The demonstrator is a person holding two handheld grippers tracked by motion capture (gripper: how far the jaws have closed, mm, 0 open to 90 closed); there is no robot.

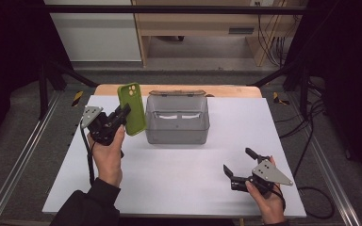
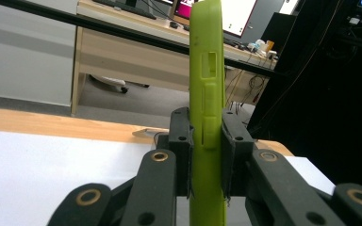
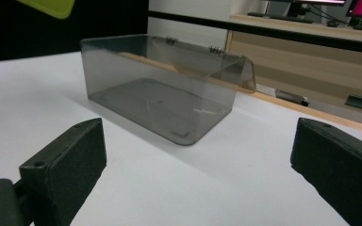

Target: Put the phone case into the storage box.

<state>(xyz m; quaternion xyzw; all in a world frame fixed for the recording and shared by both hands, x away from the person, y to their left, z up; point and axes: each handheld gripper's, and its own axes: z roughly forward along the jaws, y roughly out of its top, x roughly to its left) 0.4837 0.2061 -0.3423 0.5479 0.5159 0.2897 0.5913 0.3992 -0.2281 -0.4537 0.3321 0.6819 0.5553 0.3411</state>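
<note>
- One green phone case (image 1: 132, 108) is hanging upright in the left tongs (image 1: 121, 114), above the counter (image 1: 179, 165) beside the clear box (image 1: 177, 120); right tongs (image 1: 238, 168) are idling spread.
- Left gripper view: pads (image 2: 181, 136) are pinching the case's (image 2: 207, 94) side walls; likely light, flexible, so grip mid-length.
- Right gripper view: jaws are gaping toward the box (image 3: 165, 94).

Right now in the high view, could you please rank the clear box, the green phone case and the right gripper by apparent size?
1. Clear box, plainly largest.
2. Right gripper and green phone case look close; the gripper is nearer the camera, so I won't rank them.
</note>
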